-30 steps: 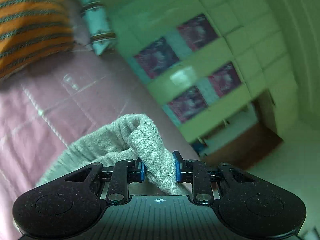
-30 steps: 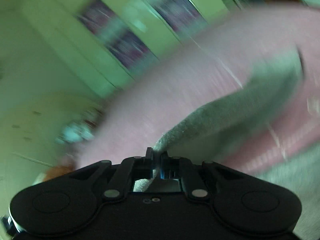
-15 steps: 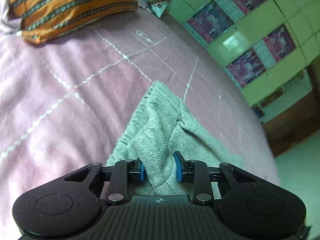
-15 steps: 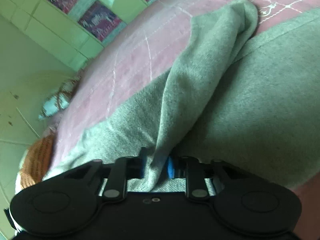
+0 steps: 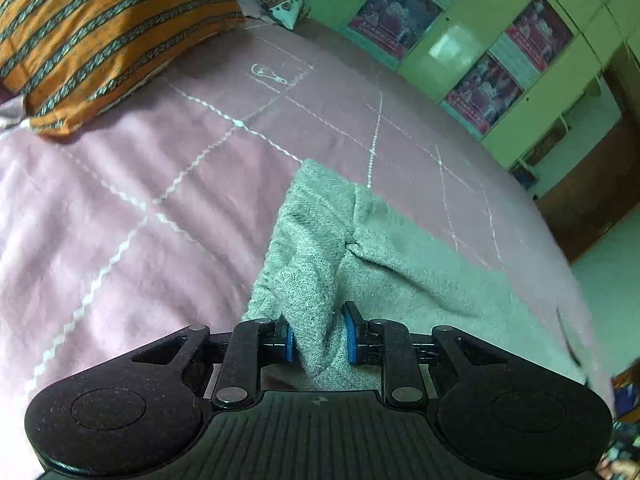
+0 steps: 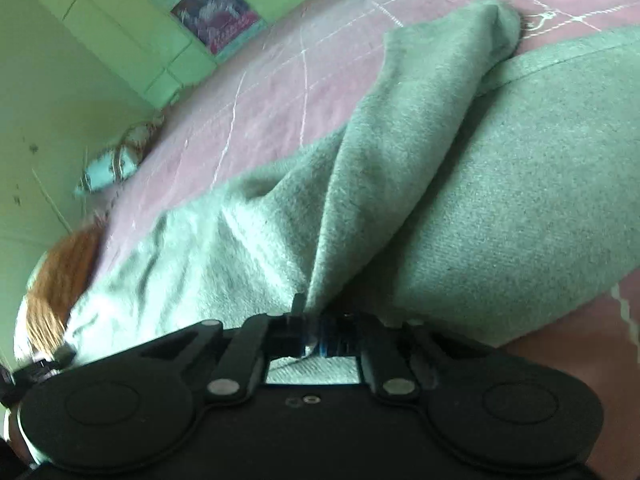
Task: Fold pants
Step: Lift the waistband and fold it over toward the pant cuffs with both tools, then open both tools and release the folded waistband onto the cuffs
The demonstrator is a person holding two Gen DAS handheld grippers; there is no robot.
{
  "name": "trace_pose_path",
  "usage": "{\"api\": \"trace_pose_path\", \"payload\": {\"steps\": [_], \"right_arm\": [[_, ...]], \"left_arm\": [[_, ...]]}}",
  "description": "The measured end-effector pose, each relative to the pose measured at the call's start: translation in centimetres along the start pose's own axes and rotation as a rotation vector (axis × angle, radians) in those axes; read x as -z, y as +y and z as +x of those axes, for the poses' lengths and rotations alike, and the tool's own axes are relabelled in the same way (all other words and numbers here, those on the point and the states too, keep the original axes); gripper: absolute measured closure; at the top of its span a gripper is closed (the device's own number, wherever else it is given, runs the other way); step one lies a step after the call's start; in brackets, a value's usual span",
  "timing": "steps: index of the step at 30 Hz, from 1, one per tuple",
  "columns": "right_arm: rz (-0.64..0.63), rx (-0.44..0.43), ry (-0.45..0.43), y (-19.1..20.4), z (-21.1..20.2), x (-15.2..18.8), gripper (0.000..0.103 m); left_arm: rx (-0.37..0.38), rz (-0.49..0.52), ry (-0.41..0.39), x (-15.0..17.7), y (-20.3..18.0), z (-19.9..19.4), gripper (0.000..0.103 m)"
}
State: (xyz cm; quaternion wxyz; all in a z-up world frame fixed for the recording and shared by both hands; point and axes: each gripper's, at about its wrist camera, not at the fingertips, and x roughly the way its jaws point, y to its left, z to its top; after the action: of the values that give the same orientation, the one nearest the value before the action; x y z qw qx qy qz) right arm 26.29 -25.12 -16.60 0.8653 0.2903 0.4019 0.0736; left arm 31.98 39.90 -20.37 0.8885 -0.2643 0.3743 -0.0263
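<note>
A bunched fold of the grey pants (image 5: 316, 280) is clamped between the left gripper (image 5: 319, 338) pads (blue ones); another fold is pinched by the right gripper (image 6: 316, 338), the rest spread ahead on the pink bedspread (image 5: 120, 208).

My left wrist camera looks down past my jaws, close over the grey pants (image 5: 316, 280), toward the orange pillow (image 5: 100, 32). My right one, closer, shares the pants (image 6: 480, 208), pink bedspread (image 6: 280, 92) and green cupboards (image 6: 132, 40).
</note>
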Motion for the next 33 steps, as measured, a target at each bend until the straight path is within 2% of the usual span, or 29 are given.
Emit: {"api": "trace_pose_path", "payload": {"steps": [2,4,6,7,8,10,11,12,13,14,15,16,17,21,24,27,29,30,31,33], "right_arm": [[-0.013,0.006,0.006,0.3,0.0,-0.2,0.103],[-0.025,-0.029,-0.033,1.6,-0.9,-1.0,0.103],[-0.049,-0.036,-0.062,2.3,-1.4,-1.2,0.103],[-0.06,-0.011,-0.043,2.1,-1.0,-0.8,0.103],[-0.063,0.035,0.011,1.6,0.2,-0.4,0.103],[-0.06,0.039,0.02,1.2,0.3,-0.6,0.103],[-0.074,0.044,0.017,1.8,0.2,-0.8,0.102],[-0.085,0.045,0.005,2.1,-0.2,-1.0,0.097],[-0.094,0.048,-0.017,2.4,-0.8,-1.1,0.089],[-0.105,0.055,-0.038,2.7,-1.5,-1.2,0.087],[-0.116,0.054,-0.057,2.6,-2.3,-1.4,0.087],[-0.118,0.054,-0.078,2.1,-3.4,-1.4,0.087],[-0.116,0.052,-0.097,1.5,-4.4,-1.3,0.087],[-0.197,0.092,-0.195,1.5,-7.2,-1.9,0.087],[-0.284,0.134,-0.216,2.7,-7.0,-2.8,0.088],[-0.369,0.18,-0.208,3.8,-5.5,-4.0,0.088],[-0.41,0.219,-0.199,4.7,-3.9,-5.1,0.087],[-0.424,0.224,-0.193,4.6,-3.6,-5.7,0.087],[-0.439,0.232,-0.185,4.8,-2.8,-6.2,0.087],[-0.476,0.3,-0.12,4.7,-0.9,-6.9,0.087]], "left_arm": [[0.009,0.01,-0.013,0.5,-0.2,-0.7,0.079],[0.029,0.01,-0.041,0.8,-0.4,-1.7,0.079],[-0.034,0.052,0.003,1.2,-0.7,-1.1,0.079],[-0.052,0.075,0.001,1.5,-1.0,-0.8,0.079],[-0.059,0.068,-0.012,1.6,-1.2,-0.9,0.079],[-0.073,0.045,-0.033,1.7,-1.5,-1.4,0.076],[-0.088,0.05,-0.048,1.9,-1.9,-1.6,0.073],[-0.119,0.065,-0.068,2.2,-2.5,-2.1,0.066],[-0.153,0.078,-0.091,2.6,-3.1,-2.7,0.06],[-0.187,0.085,-0.119,3.0,-3.8,-3.5,0.054],[-0.227,0.08,-0.147,3.6,-4.6,-4.4,0.035],[-0.27,0.079,-0.179,4.3,-5.4,-5.2,0.025],[-0.307,0.074,-0.212,5.2,-6.3,-6.0,0.024],[-0.318,0.09,-0.251,8.6,-10.4,-7.3,0.024],[-0.373,0.171,-0.236,10.9,-14.7,-5.6,0.023],[-0.388,0.247,-0.209,12.5,-19.0,-3.5,0.023],[-0.462,0.337,-0.184,13.7,-21.6,-2.2,0.016],[-0.504,0.378,-0.164,14.3,-22.5,-1.4,0.007],[-0.531,0.412,-0.135,14.9,-22.9,-0.5,0.005],[-0.536,0.425,-0.093,15.6,-22.8,0.3,0.0]]}}
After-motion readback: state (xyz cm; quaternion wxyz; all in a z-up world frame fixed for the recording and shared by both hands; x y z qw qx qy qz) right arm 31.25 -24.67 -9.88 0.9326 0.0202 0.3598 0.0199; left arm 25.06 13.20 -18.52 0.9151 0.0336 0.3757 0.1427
